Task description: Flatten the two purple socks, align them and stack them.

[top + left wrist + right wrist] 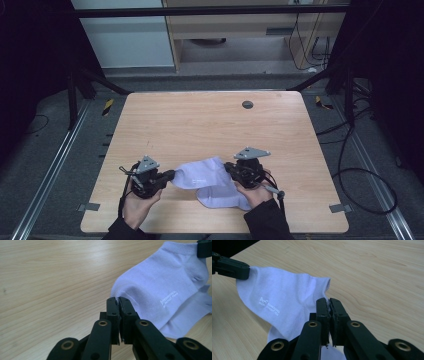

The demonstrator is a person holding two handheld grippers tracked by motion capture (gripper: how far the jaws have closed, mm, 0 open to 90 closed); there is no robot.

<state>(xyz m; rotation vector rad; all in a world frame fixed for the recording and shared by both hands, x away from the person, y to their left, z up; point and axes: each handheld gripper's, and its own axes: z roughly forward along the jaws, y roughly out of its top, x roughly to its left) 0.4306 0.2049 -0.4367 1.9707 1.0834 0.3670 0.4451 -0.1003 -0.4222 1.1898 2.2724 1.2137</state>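
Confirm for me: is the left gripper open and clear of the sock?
No. In the left gripper view the left gripper is shut on the edge of the pale lilac sock.

The sock's (160, 285) small white print is too blurred to read

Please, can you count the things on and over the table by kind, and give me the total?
Pale lilac socks: 2, one held up between both grippers, one lying under it
Grippers: 2, left gripper and right gripper, each shut on the raised sock
Round dark marks on the table: 1
Total: 5
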